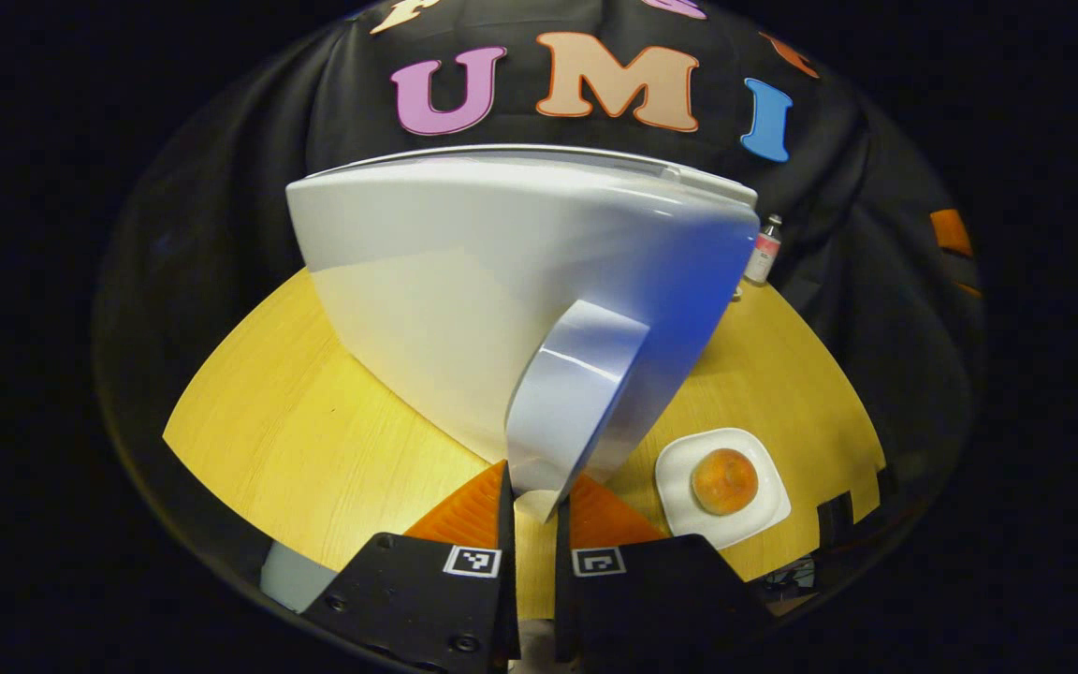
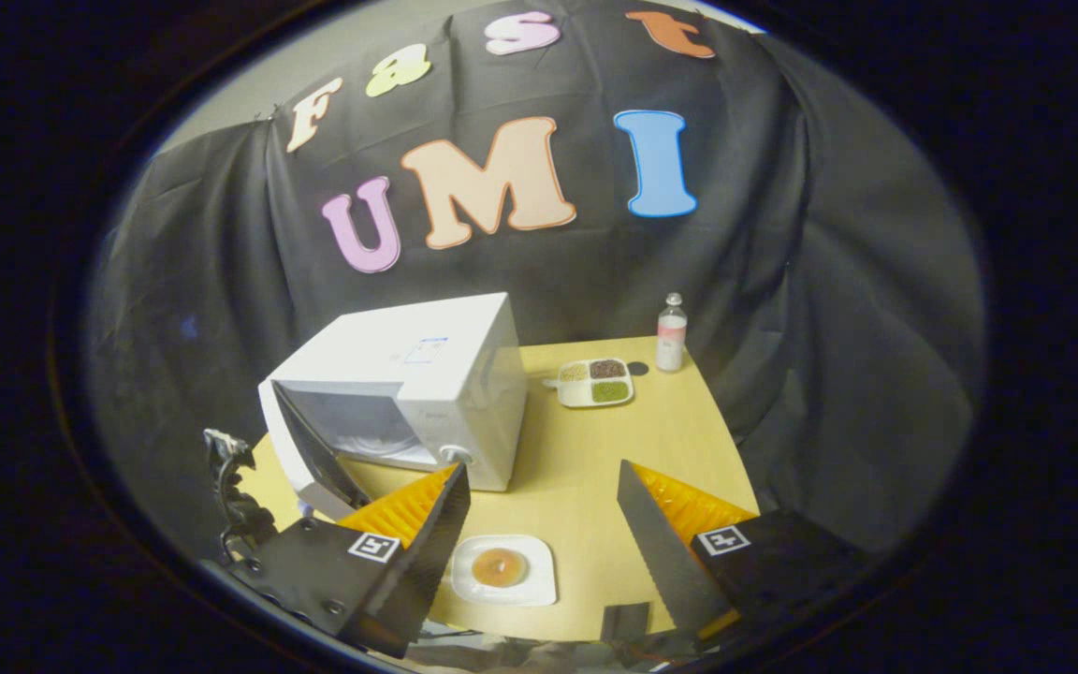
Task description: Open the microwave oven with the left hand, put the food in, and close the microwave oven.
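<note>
- The microwave door handle point(image 1: 569, 402) is clamped between the left gripper point(image 1: 535, 501) fingers; the door point(image 2: 314, 449) is seen partly swung open.
- The right gripper point(image 2: 539, 524) fingers are spread wide above the bun point(image 2: 500, 567), which lies on a white plate point(image 2: 539, 585) between them, untouched.
- The plate is set on the yellow wooden table point(image 2: 651, 440), just in front of the microwave point(image 2: 408, 374).
- A divided dish point(image 2: 595, 382) and a small bottle point(image 2: 671, 332) are noted at the far edge.

The microwave oven point(image 2: 408, 393) is white on a yellow wood-grain table point(image 2: 586, 449). A golden-brown bun point(image 2: 500, 567) lies on a white plate point(image 2: 539, 585). The divided dish point(image 2: 595, 382) holds green, brown and pale fillings.
</note>
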{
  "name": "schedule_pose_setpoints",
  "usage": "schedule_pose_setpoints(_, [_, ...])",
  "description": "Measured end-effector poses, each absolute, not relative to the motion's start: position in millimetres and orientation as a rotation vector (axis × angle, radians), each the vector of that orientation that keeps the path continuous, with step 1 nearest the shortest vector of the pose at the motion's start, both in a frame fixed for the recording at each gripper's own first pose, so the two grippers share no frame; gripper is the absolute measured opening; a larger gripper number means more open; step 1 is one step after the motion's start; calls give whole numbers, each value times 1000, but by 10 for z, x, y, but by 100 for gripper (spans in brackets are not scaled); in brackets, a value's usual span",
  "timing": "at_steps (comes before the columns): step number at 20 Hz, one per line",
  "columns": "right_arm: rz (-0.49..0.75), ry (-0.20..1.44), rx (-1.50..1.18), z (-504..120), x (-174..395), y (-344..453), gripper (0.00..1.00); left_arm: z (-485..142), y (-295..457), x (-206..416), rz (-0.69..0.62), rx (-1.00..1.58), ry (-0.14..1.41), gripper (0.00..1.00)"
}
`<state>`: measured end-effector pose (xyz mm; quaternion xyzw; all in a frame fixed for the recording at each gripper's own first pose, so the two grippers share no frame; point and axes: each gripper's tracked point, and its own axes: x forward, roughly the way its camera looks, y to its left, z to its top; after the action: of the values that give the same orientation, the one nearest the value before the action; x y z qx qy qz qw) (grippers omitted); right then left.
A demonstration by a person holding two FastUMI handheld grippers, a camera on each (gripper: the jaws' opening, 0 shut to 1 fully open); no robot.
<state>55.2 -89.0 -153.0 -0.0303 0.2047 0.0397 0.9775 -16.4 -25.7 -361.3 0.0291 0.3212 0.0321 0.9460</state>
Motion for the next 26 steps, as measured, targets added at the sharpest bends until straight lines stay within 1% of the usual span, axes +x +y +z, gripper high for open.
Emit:
schedule_pose_setpoints(3, [115, 450, -82, -1724, 487, -841, 99, -3512, -50, -374, 142, -35, 629, 20])
schedule_pose_setpoints(6, [156, 514, -96, -2003, 408, -783, 99, -3358, 204, -563, 222, -65, 584, 25])
schedule_pose_setpoints(7, [173, 538, -94, -2084, 379, -757, 99, -3324, 290, -612, 250, -65, 573, 31])
schedule_pose_setpoints(8, [188, 564, -91, -2192, 374, -729, 99, -3292, 380, -662, 275, -68, 561, 43])
schedule_pose_setpoints(9, [204, 590, -85, -2280, 357, -707, 99, -3264, 447, -701, 302, -72, 548, 42])
schedule_pose_setpoints(11, [235, 638, -79, -2480, 341, -647, 99, -3218, 602, -815, 352, -96, 531, 48])
schedule_pose_setpoints(13, [259, 684, -98, -2687, 365, -623, 99, -3168, 729, -921, 396, -118, 509, 70])
schedule_pose_setpoints(14, [269, 710, -113, -2787, 352, -607, 95, -3178, 776, -969, 415, -126, 503, 74])
schedule_pose_setpoints(15, [282, 732, -127, -2876, 361, -594, 99, -3175, 837, -1018, 435, -133, 498, 82])
schedule_pose_setpoints(17, [303, 782, -147, -3056, 370, -551, 98, -3173, 936, -1083, 465, -153, 491, 87])
schedule_pose_setpoints(20, [304, 839, -151, -3313, 401, -515, 98, -3150, 1057, -1185, 482, -180, 485, 87])
schedule_pose_setpoints(26, [230, 953, -177, -3913, 577, -468, 98, -3130, 1295, -1284, 424, -189, 526, 88])
